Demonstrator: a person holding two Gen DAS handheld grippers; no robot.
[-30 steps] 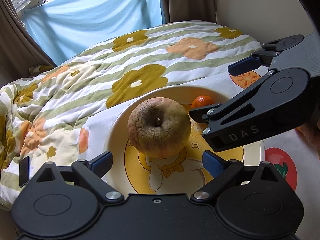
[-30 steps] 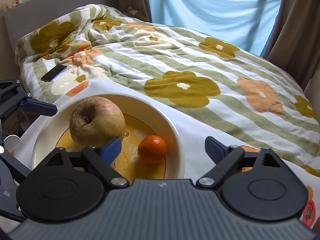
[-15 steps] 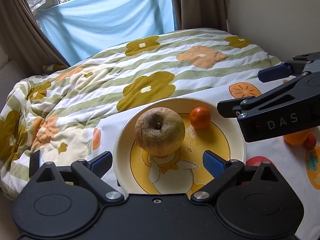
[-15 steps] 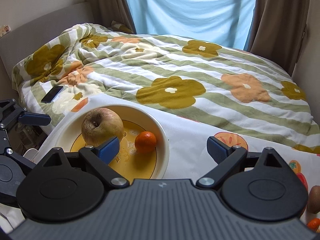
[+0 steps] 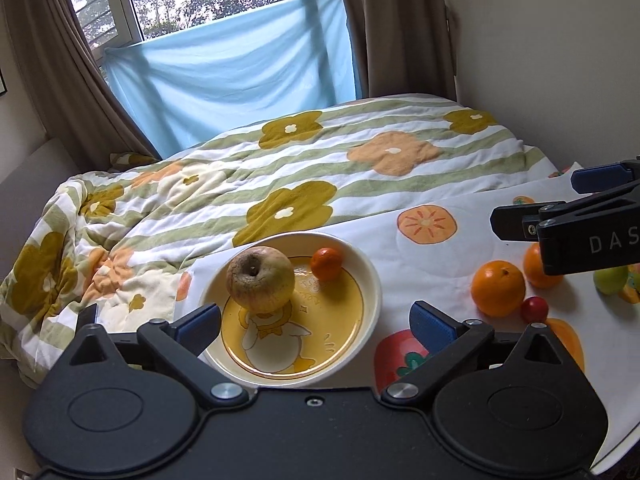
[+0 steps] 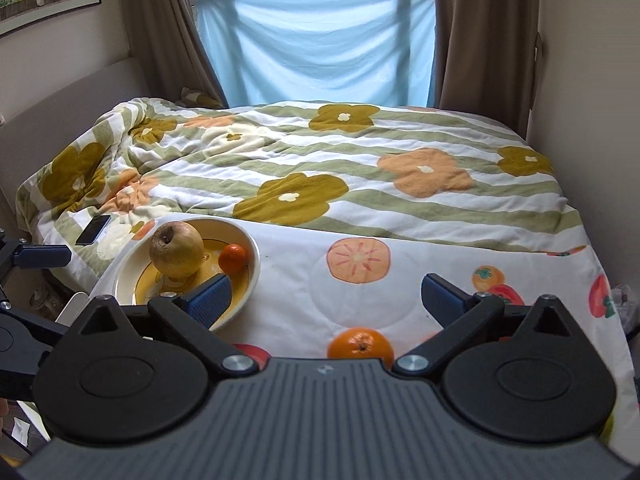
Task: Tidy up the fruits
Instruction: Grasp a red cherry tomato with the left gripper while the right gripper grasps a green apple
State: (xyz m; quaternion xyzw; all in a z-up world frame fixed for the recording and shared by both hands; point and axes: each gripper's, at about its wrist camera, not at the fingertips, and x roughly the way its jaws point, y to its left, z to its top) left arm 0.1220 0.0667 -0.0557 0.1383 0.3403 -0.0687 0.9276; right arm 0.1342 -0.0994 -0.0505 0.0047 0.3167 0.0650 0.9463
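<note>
My left tongs: matte black body, two round domed hubs, angled black linkage arms, silver pivot screws, one small centre screw, blue pads on the fingertips. My right tongs: same black linkages and silver screws, blue pads, but a grey ribbed top plate. From the left wrist view, its side reads "DAS" in pale letters.
</note>
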